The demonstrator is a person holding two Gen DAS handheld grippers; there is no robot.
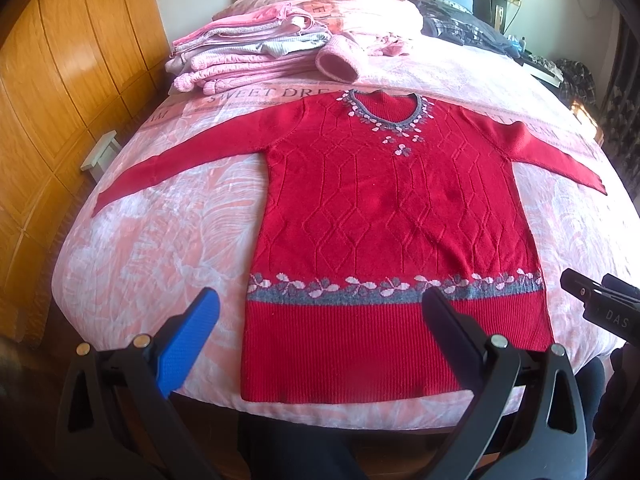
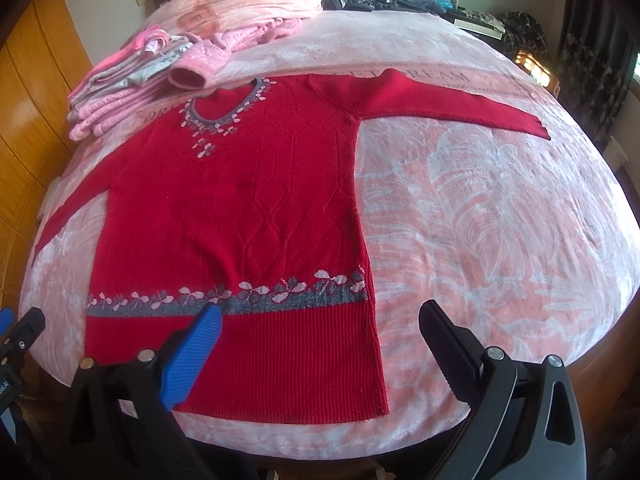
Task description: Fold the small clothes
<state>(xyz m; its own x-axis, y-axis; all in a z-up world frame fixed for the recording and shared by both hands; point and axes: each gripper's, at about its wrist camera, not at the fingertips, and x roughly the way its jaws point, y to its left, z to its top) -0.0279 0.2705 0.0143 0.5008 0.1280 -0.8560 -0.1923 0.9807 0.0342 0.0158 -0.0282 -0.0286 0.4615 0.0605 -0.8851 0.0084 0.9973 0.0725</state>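
red knitted sweater (image 1: 392, 216) lies flat, front up, on the bed (image 1: 160, 232), which has a pink and white leaf-print cover. neckline points to the far end, ribbed hem to the near edge. both sleeves are spread outward, one to the left, one to the right, each resting on the cover. a grey band with pale flower motifs crosses the body just above the ribbed hem; a grey collar with similar motifs rings the neck.

left gripper (image 1: 320, 304): jaws spread wide, nothing between them. it hangs over the near edge of the bed, above the sweater's hem; contact with the fabric cannot be confirmed.

right gripper (image 2: 320, 320): jaws likewise spread wide and empty. it sits over the near right corner of the hem, one finger above the ribbing, the other above bare cover to the right.

far left of the sweater: a stack of folded pink and grey clothes (image 1: 240, 56), close to the collar but apart from it. dark garments (image 1: 460, 24) lie at the far right. wooden panelled wardrobe (image 1: 60, 92) stands along the left side.
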